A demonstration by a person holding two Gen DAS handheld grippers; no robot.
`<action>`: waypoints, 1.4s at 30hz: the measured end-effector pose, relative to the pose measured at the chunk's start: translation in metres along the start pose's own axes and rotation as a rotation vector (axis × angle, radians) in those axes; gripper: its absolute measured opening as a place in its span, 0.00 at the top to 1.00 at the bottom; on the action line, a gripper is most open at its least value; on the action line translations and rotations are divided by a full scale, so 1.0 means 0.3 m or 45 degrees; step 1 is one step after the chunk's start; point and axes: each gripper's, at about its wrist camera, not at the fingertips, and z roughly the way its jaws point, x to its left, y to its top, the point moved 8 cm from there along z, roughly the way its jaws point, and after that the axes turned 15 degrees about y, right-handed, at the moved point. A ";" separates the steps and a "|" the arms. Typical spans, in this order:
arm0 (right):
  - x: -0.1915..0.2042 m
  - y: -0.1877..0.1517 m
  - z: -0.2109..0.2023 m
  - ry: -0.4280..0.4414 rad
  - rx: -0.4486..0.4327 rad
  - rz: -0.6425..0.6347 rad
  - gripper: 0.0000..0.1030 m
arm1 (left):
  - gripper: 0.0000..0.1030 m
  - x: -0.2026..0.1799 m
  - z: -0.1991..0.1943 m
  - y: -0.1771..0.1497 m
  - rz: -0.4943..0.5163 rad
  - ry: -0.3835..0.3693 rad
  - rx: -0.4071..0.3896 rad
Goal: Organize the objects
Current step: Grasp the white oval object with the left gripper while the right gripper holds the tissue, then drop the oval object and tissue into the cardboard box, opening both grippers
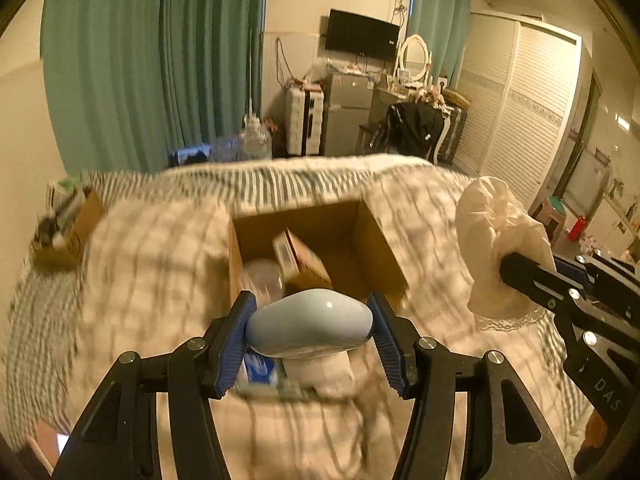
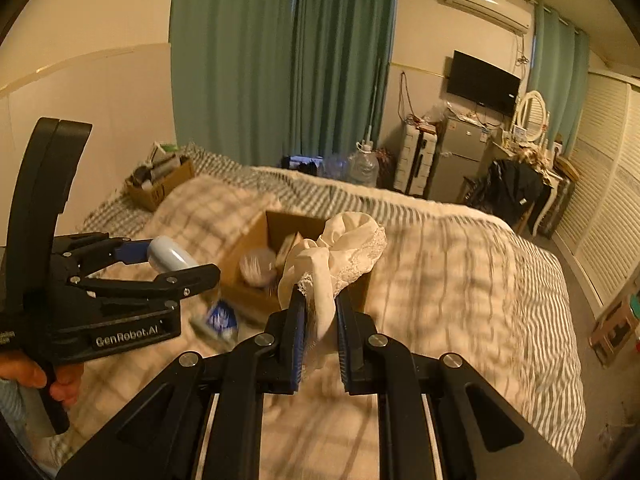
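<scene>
Carry step: left gripper point(image 1: 311, 330) clamped pale-blue case point(image 1: 310, 328); right gripper point(image 2: 320, 332) pinched cream cloth point(image 2: 334, 256). Cardboard box point(image 1: 376, 236) lay at twelve o'clock. Next: lower over box, release.

The open cardboard box point(image 1: 360, 236) on the bed point(image 2: 460, 272) is offering free room along its right half, while a tilted carton point(image 1: 298, 258) and a round clear container point(image 1: 262, 276) are occupying its left and near part. The left gripper point(image 1: 310, 322), gripping a pale blue oval object point(image 1: 310, 326), and the right gripper point(image 2: 320, 316), gripping a cream cloth point(image 2: 340, 248), are hanging near each other before the box. A blue packet point(image 2: 220, 318) is lying on the checked blanket just beside the box's near wall; the blanket to the right is lying open.
</scene>
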 end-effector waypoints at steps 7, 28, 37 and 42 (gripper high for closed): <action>-0.107 0.179 0.217 0.045 0.049 0.026 0.88 | 0.43 -0.015 0.208 0.172 0.039 0.003 -0.006; -0.341 0.002 0.817 0.058 0.298 0.097 0.70 | 0.43 -0.047 0.725 0.079 0.059 -0.021 0.160; -0.366 0.087 0.679 -0.029 0.185 0.093 0.25 | 0.17 -0.002 0.643 0.152 0.034 0.033 0.116; -0.329 0.169 0.512 -0.076 0.112 0.081 0.11 | 0.00 0.029 0.456 0.226 0.073 0.112 -0.010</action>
